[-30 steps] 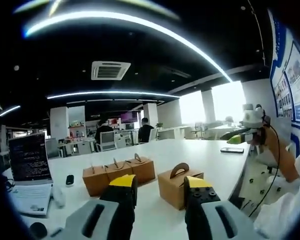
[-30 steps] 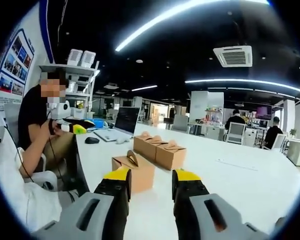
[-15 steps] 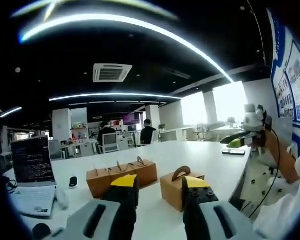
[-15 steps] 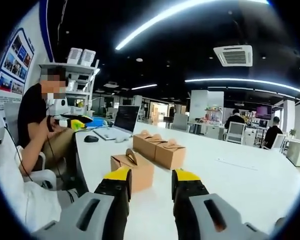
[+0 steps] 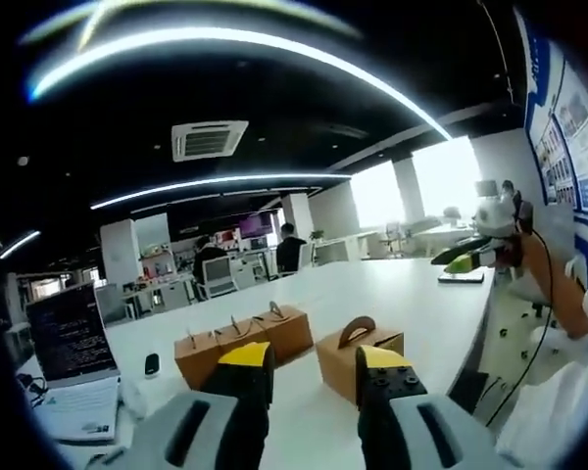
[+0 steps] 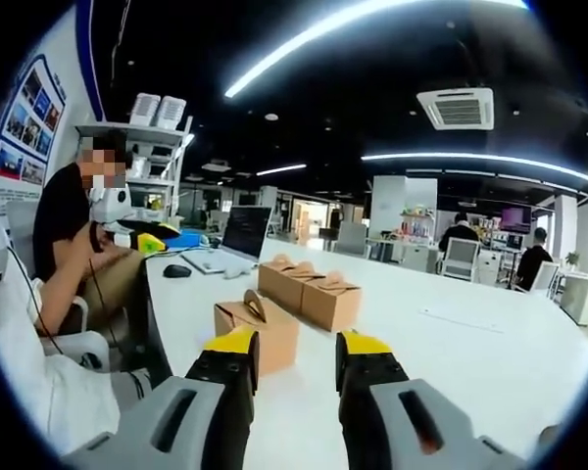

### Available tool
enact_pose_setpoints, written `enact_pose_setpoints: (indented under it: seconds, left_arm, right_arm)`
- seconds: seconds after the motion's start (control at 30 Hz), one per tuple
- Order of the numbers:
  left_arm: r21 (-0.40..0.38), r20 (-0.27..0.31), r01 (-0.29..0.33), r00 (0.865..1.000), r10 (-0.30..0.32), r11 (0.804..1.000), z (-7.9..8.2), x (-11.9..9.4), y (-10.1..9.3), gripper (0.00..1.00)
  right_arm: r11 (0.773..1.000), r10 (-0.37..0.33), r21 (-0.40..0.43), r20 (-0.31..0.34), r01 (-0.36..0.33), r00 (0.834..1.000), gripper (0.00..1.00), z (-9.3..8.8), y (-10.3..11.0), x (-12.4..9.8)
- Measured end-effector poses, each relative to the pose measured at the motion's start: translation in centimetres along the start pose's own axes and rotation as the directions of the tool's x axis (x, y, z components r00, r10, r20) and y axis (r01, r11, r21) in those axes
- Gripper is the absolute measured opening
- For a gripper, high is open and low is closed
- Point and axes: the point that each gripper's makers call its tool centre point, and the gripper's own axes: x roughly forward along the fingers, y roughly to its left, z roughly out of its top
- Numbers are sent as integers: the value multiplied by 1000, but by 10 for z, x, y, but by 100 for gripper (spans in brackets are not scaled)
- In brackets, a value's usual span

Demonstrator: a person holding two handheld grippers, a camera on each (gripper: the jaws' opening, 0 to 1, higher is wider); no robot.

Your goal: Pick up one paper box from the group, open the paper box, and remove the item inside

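Long white table (image 5: 412,294) (image 6: 490,343), stretching away through an open office under bright ceiling light strips. Seated beside its edge, a person in a dark top (image 6: 64,230), holding another gripper device with a yellow-green tip (image 6: 142,242) (image 5: 461,259). Open laptop (image 5: 71,333) (image 6: 243,233) on the table, with a dark mouse (image 6: 178,271) (image 5: 151,364) near it.

In the middle of the table, a group of brown paper boxes (image 5: 240,343) (image 6: 309,294) standing closed in a row, touching one another, handles up. Just beside the row but apart from it, a single paper box (image 5: 358,352) (image 6: 255,328), also closed, upright, with an arched handle on top.

Left gripper (image 5: 314,377) hanging above the table short of the boxes, yellow-tipped jaws apart and holding nothing, single paper box seen partly behind the right jaw. Right gripper (image 6: 292,367) likewise, jaws spread, nothing between them, single paper box partly behind the left jaw.
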Motion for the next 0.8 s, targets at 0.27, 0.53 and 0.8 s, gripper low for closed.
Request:
enact_pose_setpoints:
  seconds: [0.27,0.53,0.8]
  left_arm:
    - [37,-7,31,1000,-31,999,7,6,-13,35]
    - [65,-36,36,999,-33,997,8,10,-14,35]
    - [110,-68,54,997,-47,992,10,20,-20,35]
  right_arm:
    - [1000,-6,-4,1,6,1000,32,0,2,1]
    - [1000,-3,-11,-5,3,1000,32,0,5,2]
    - [1000,-4,-13,-7,3,1000,32,0,6,2]
